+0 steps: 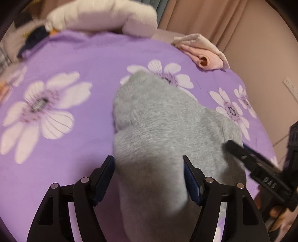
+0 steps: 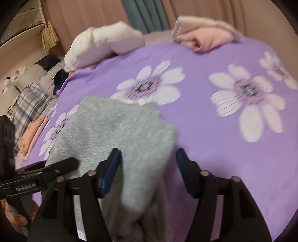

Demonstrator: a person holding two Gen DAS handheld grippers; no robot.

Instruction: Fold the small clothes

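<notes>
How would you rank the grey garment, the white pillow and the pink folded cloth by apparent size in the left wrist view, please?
1. grey garment, though it lies nearest the camera.
2. white pillow, partly cut off at the top.
3. pink folded cloth, farthest away.

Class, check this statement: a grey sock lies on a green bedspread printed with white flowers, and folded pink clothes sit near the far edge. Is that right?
Not quite. The bedspread is purple, not green, as the right wrist view shows plainly. The rest holds: the grey sock lies on it, white flowers are printed across it, and folded pink clothes sit near the far edge.
</notes>
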